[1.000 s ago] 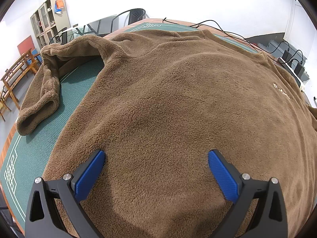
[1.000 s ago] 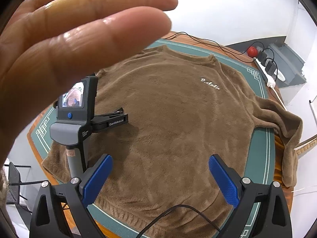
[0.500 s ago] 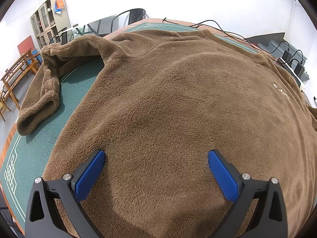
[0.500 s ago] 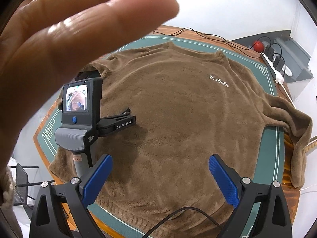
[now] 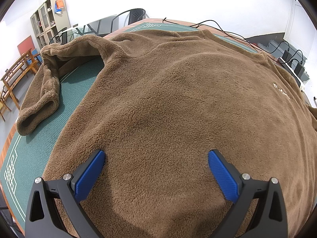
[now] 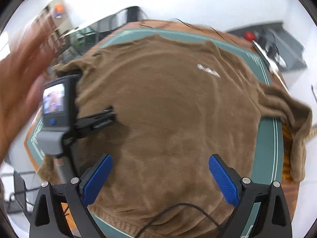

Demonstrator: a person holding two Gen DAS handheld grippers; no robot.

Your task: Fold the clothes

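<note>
A brown fleece sweater [image 5: 178, 103] lies spread flat, front up, over a green mat [image 5: 35, 150]. Its left sleeve [image 5: 41, 99] curls down at the left in the left wrist view. My left gripper [image 5: 156, 164] rests on the sweater's lower body, open, with nothing between its blue pads [image 5: 90, 175]. From higher up, the right wrist view shows the whole sweater [image 6: 174, 115] and its white chest lettering [image 6: 208, 71]. My right gripper [image 6: 160, 170] hangs open above the hem, apart from the cloth. The left gripper's body [image 6: 59, 119] stands on the sweater at the left.
A person's blurred hand [image 6: 21, 79] fills the left side of the right wrist view. The right sleeve [image 6: 293, 123] hangs over the table's right edge. A black cable [image 6: 178, 208] crosses the hem. Cables, chargers [image 5: 291, 57], chairs [image 5: 132, 15] and a cabinet [image 5: 49, 19] stand beyond the table.
The hand before the right camera has pulled away to the left. The right gripper has shifted and its view is blurred. The left gripper has not moved.
</note>
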